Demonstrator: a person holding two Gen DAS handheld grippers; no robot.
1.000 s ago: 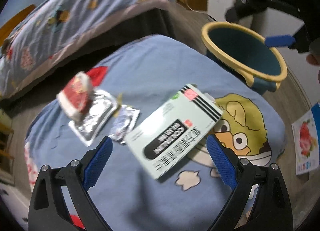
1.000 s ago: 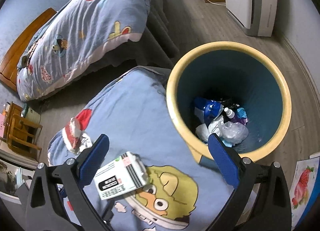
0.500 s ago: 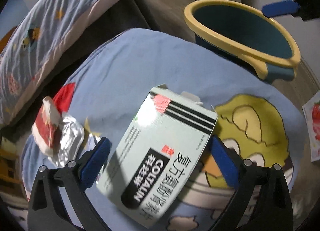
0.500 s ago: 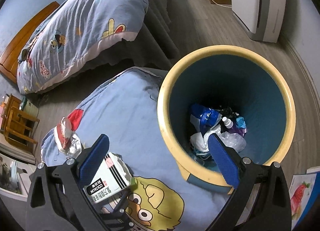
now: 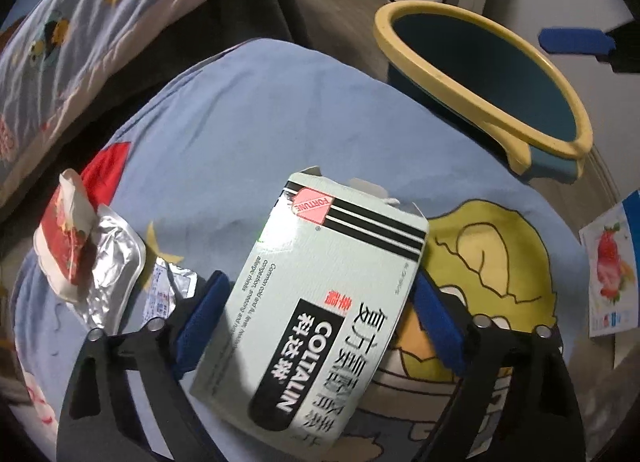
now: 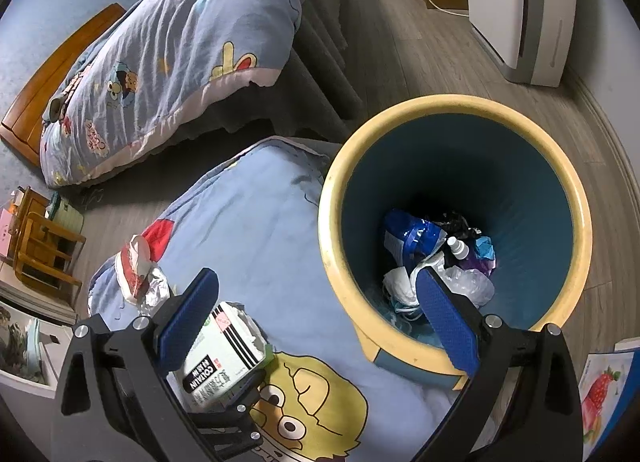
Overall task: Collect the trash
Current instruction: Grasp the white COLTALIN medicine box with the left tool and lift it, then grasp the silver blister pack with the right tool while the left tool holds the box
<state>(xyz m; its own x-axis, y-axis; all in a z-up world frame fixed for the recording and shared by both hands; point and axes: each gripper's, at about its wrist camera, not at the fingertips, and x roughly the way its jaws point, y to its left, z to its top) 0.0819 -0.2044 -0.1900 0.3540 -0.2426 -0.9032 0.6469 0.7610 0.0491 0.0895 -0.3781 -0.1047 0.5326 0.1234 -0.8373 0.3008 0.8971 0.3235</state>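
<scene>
Left gripper [image 5: 316,322]: jaws wide but just closing in, medicine box [image 5: 320,310] between the blue pads; the pads sit at its long edges, and firm pressing cannot be told.
Medicine box: lies on the blue cartoon cushion [image 5: 260,121] near its front edge, opened end pointing away.
Right gripper [image 6: 316,318]: jaws spread wide, nothing between them, hanging above the bin's near rim.
Foil wrapper [image 5: 112,258]: at the cushion's left edge, a red-and-white packet [image 5: 68,234] on it.
Trash bin [image 6: 332,229]: yellow-rimmed, at the cushion's far right corner, holding bags and a small bottle.
Bed quilt [image 6: 180,41]: beyond the cushion.
</scene>
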